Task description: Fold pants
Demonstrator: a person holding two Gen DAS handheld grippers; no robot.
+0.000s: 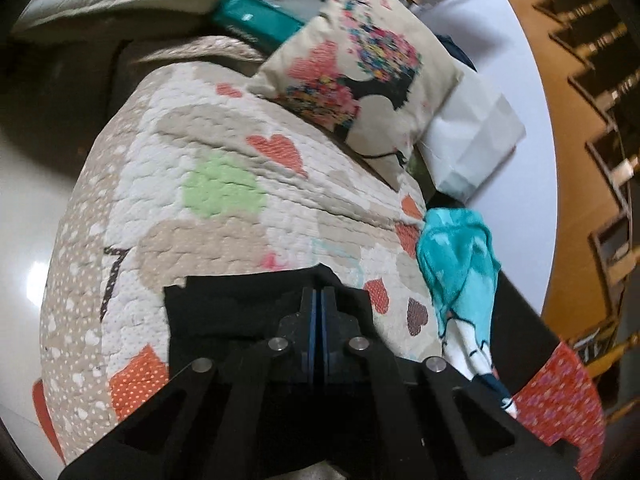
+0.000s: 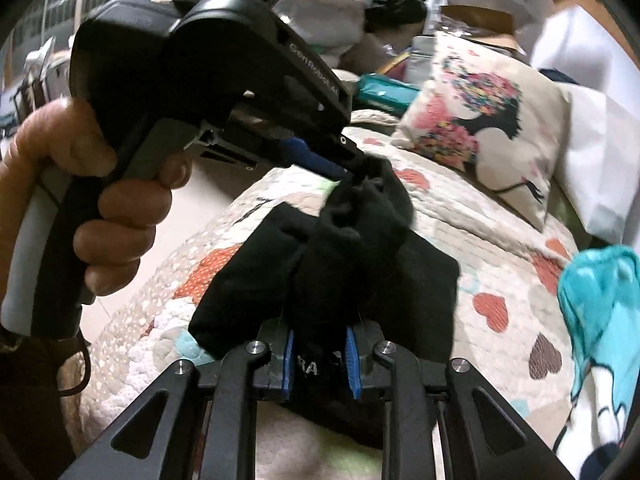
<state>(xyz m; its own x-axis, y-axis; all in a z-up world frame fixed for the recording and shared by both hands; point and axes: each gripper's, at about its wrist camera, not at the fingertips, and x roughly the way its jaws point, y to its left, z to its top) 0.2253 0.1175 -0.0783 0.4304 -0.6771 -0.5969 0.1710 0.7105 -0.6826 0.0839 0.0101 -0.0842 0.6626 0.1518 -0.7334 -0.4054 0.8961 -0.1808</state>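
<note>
The black pants [image 2: 352, 248] lie bunched on a quilted heart-patterned bed cover [image 2: 480, 236]. In the right wrist view my left gripper [image 2: 352, 166], held in a hand, is shut on a lifted fold of the pants above the cover. In the left wrist view the left gripper [image 1: 319, 300] shows its blue pads pressed together with black pants cloth [image 1: 224, 308] under and around them. My right gripper [image 2: 320, 356] has its blue pads apart with a thick bunch of the pants' near edge between them.
A floral cushion [image 1: 360, 76] leans at the head of the cover, with a white bag [image 1: 476, 148] beside it. A turquoise garment [image 1: 460, 264] lies to the right of the pants. A white floor [image 1: 28, 208] lies left of the bed.
</note>
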